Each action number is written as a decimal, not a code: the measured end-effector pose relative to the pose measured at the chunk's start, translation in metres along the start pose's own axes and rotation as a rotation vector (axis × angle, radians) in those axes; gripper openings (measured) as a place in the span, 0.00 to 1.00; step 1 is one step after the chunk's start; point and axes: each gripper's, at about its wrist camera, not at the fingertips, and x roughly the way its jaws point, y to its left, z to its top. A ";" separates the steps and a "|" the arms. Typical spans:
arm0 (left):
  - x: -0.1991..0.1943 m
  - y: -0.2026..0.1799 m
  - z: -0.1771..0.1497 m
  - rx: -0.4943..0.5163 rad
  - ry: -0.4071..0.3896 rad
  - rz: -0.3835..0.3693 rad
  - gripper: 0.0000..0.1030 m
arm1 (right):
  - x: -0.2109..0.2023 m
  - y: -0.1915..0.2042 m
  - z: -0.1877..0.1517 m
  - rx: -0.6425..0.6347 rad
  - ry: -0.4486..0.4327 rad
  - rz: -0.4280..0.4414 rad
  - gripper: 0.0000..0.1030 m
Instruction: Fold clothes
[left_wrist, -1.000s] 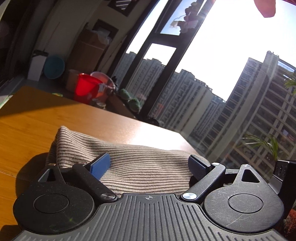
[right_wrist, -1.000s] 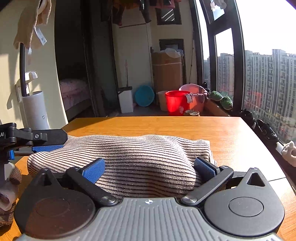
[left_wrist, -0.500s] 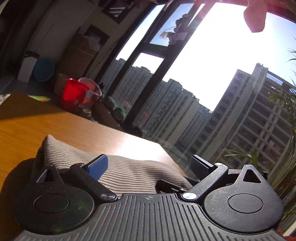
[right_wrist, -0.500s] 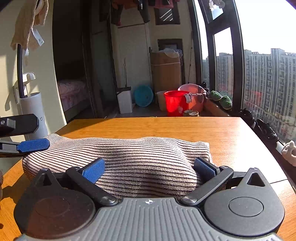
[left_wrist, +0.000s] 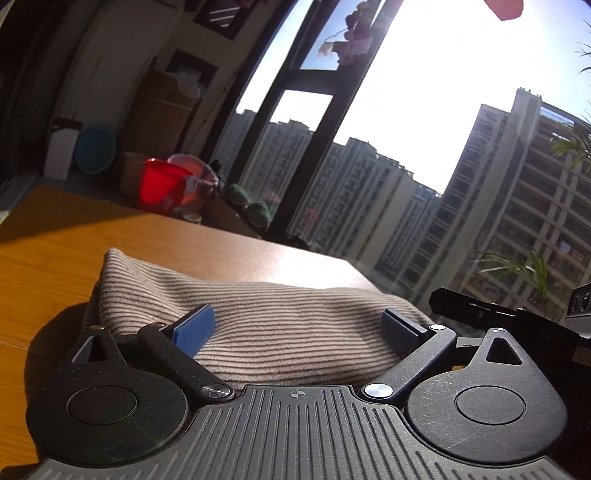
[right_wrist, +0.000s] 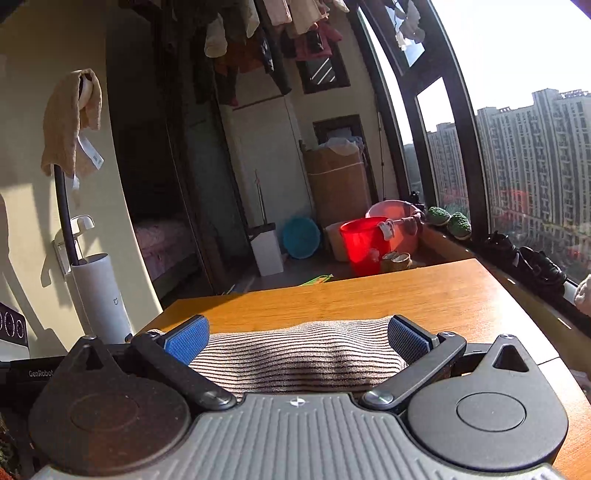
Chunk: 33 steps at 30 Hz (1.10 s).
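Note:
A folded beige garment with thin dark stripes (left_wrist: 280, 325) lies as a thick bundle on the wooden table (left_wrist: 51, 251). My left gripper (left_wrist: 297, 330) is open, its blue pads spread wide on either side of the near edge of the bundle. The garment (right_wrist: 299, 360) also shows in the right wrist view, low between my right gripper's (right_wrist: 295, 338) spread blue pads; that gripper is open too. The black body of the right gripper (left_wrist: 491, 317) shows at the right of the left wrist view.
The table edge runs close on the window side (right_wrist: 524, 295). Beyond the table on the floor stand a red bucket (right_wrist: 360, 245), a cardboard box (right_wrist: 336, 181) and a white bin (right_wrist: 266, 251). A white cylinder with a hose (right_wrist: 101, 295) stands at the left.
The right gripper has tilted upward and pulled back, so less of the garment shows between its pads. The left gripper's view swung out and back; both stay open.

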 end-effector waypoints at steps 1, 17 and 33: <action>0.002 -0.001 0.000 0.007 0.004 0.005 0.97 | 0.005 -0.008 0.000 0.064 0.032 0.039 1.00; 0.039 -0.001 0.014 0.049 0.086 0.092 0.99 | 0.033 0.011 -0.026 -0.122 0.135 -0.097 1.00; -0.024 -0.012 0.009 -0.042 0.095 -0.038 0.99 | 0.023 0.031 -0.032 -0.246 0.204 -0.151 1.00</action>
